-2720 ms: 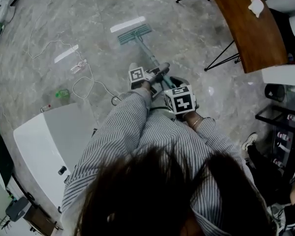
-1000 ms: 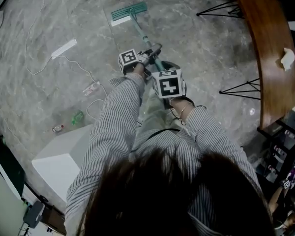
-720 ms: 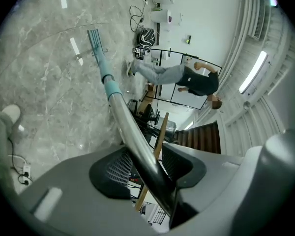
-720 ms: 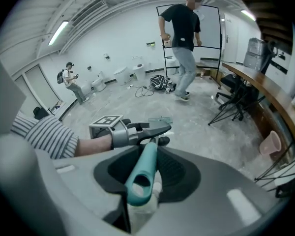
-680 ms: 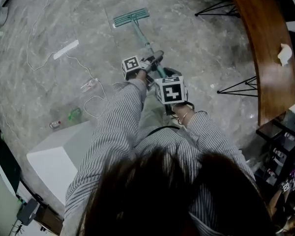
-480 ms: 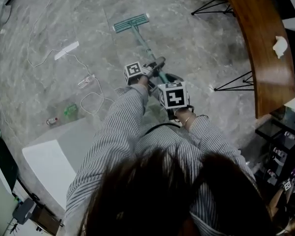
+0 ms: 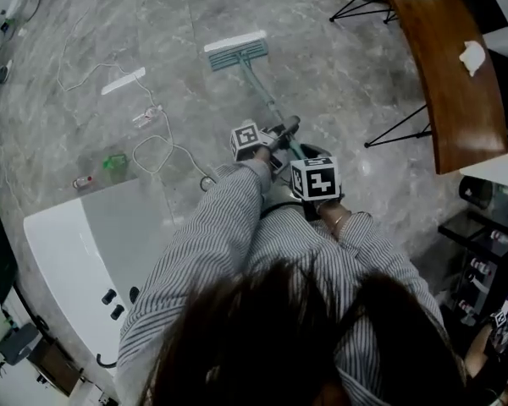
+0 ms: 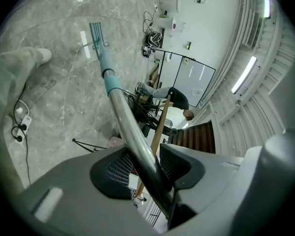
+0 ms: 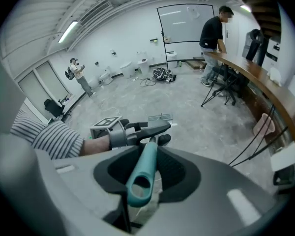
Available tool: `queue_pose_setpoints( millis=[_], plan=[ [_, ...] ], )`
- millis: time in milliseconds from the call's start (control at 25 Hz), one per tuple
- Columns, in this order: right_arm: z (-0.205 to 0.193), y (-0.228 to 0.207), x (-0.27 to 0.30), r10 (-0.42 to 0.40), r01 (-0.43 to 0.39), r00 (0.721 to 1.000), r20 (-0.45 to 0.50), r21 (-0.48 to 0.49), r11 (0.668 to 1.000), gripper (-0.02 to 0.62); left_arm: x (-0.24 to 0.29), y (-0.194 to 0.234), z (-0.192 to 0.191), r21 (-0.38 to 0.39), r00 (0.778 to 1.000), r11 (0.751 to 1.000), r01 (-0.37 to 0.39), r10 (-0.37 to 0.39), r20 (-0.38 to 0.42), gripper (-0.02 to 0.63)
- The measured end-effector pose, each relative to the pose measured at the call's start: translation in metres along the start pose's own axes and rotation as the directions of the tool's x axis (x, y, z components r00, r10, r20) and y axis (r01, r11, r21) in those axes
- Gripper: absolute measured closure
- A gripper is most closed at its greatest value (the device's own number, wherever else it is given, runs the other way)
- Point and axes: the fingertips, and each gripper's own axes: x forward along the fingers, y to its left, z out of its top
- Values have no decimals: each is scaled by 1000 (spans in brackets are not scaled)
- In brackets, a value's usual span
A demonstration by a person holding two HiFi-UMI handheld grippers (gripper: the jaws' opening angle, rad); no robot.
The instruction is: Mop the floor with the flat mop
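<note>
The flat mop's teal head (image 7: 237,54) lies on the grey marble floor ahead of me, and its pole (image 7: 267,100) slants back to my hands. My left gripper (image 7: 281,132) holds the metal pole (image 8: 119,107) lower down; its jaws have just been closing and the pads sit against the pole. In the left gripper view the mop head (image 8: 96,32) shows far off along the pole. My right gripper (image 7: 309,155) points steeply down and is shut on the teal handle end (image 9: 141,178), just behind the left gripper (image 9: 137,129).
A power strip with a looped white cable (image 7: 148,117) and a green bottle (image 7: 113,161) lie on the floor at left. A white cabinet (image 7: 76,252) stands at lower left. A curved wooden counter (image 7: 453,66) on black legs (image 7: 394,129) runs along the right.
Both grippers and the mop have slid back across the floor toward me. The mop head now lies closer to the cable, and the white cabinet looms larger at lower left.
</note>
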Motion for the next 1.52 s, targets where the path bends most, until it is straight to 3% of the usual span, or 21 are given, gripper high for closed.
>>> queue_pose_setpoints(
  millis=[280, 560, 1000, 1520],
  plan=[
    [-83, -12, -50, 6, -6, 999, -39, -5, 1000, 479, -18, 33, -94, -10, 998, 1000, -28, 28, -57, 451],
    [-129, -5, -79, 12, -10, 998, -57, 26, 1000, 479, -41, 49, -143, -14, 997, 999, -49, 48, -67, 454],
    [-148, 19, -79, 20, -18, 999, -44, 45, 999, 474, -69, 58, -149, -23, 995, 999, -44, 42, -86, 462],
    [-131, 22, -75, 21, -20, 1000, -14, 50, 999, 474, -65, 46, -140, 7, 989, 998, -59, 59, -132, 454]
  ],
)
